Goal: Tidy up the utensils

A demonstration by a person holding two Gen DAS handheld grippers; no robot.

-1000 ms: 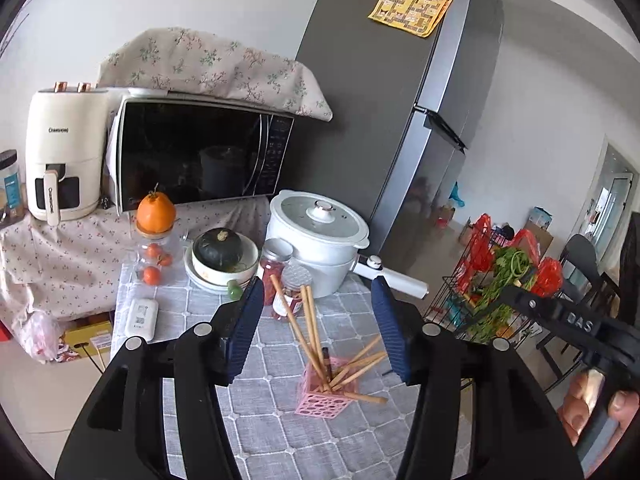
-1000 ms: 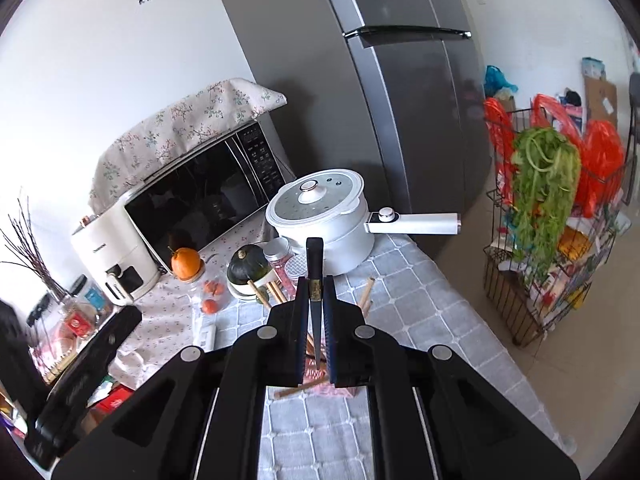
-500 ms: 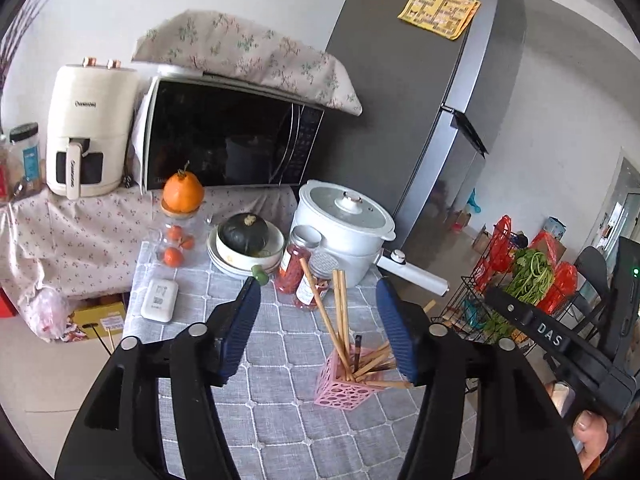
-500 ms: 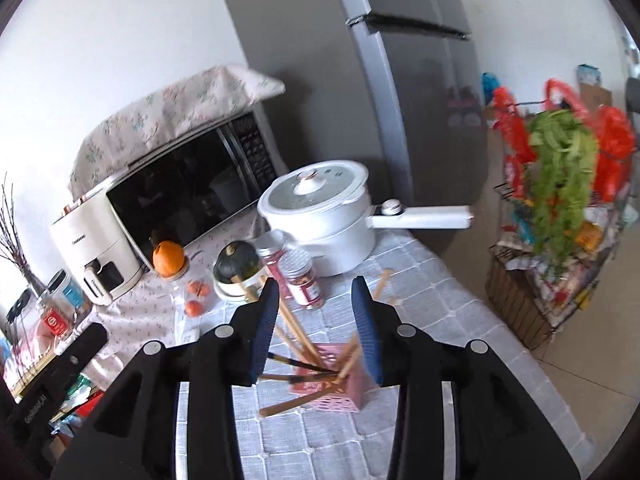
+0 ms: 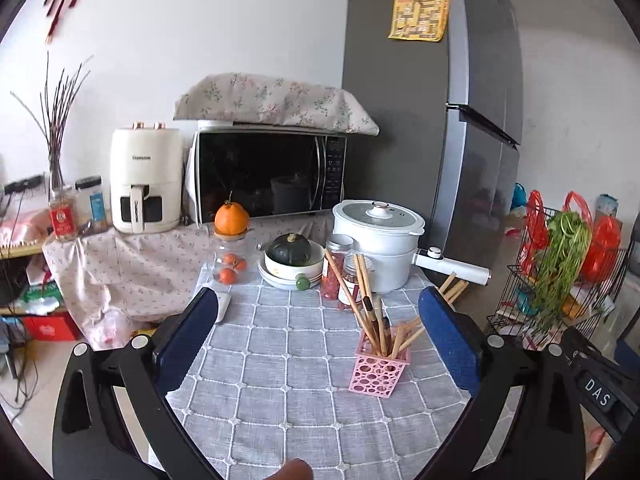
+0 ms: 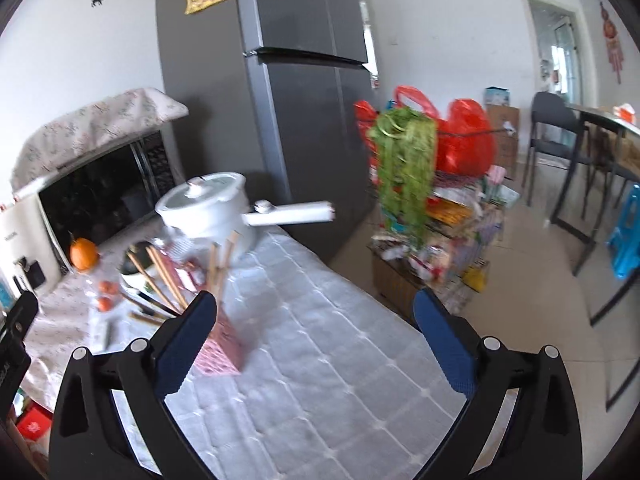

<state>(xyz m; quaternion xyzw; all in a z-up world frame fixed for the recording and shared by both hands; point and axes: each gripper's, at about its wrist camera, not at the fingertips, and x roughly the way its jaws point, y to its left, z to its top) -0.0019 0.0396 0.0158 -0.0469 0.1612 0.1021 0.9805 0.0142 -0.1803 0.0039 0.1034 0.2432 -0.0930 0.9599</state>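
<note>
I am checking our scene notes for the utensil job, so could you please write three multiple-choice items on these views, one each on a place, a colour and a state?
1. Where do the wooden chopsticks stand?
A. in the white lidded pot
B. in the perforated plastic holder basket
C. flat on the cloth

2. What colour is the perforated plastic holder basket?
A. pink
B. green
C. black

3. How is the left hand-held gripper?
A. shut on a chopstick
B. shut on nothing
C. open, holding nothing

Answers: 1 B, the sticks rise out of the basket on the grey checked tablecloth. 2 A, its walls are pink. 3 C, its blue pads stand far apart with only cloth between.
</note>
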